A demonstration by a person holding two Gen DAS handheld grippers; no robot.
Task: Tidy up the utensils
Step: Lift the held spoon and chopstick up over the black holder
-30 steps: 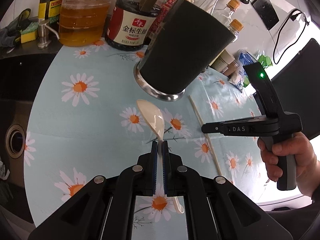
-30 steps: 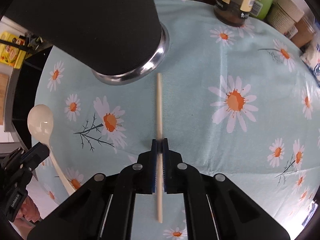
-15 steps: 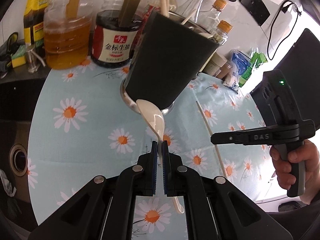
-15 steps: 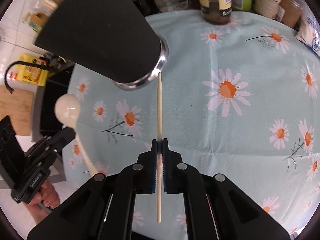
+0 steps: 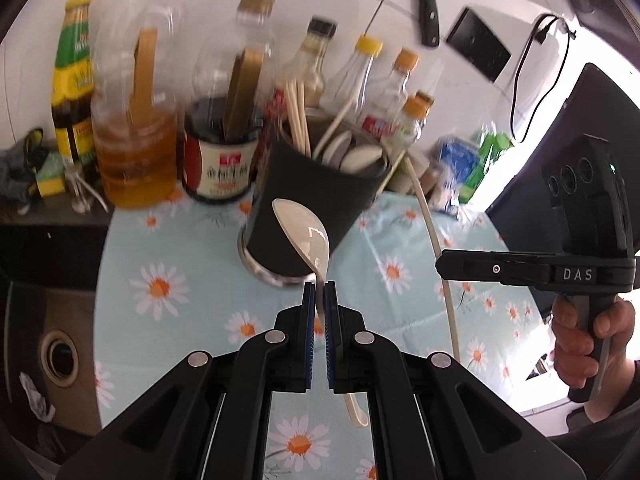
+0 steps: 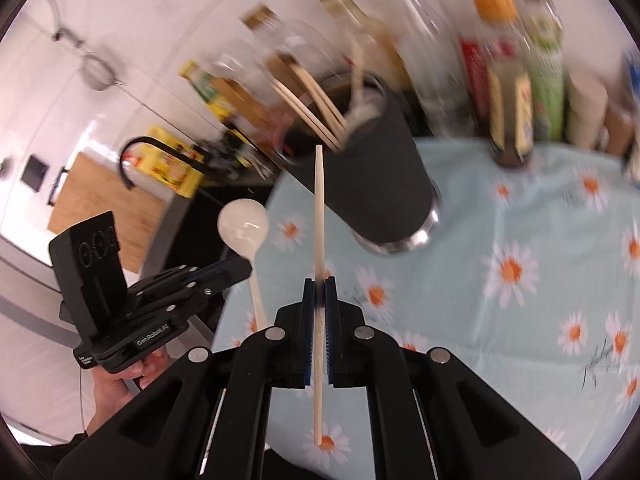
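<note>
My left gripper is shut on the handle of a cream plastic spoon, held in the air with its bowl in front of the black utensil cup. My right gripper is shut on a single pale chopstick, whose tip points up toward the rim of the black cup. The cup stands on the daisy tablecloth and holds several chopsticks and spoons. In the left wrist view the right gripper hangs at the right with the chopstick. In the right wrist view the left gripper carries the spoon at the left.
Oil, soy sauce and other bottles crowd the wall behind the cup. More jars and bottles stand at the back right. A dark sink lies left of the cloth. A cleaver hangs on the wall. A hand grips the right tool.
Both grippers have risen off the cloth with the spoon and the chopstick. The views have tilted up, so the cup's open top and its contents now show.
</note>
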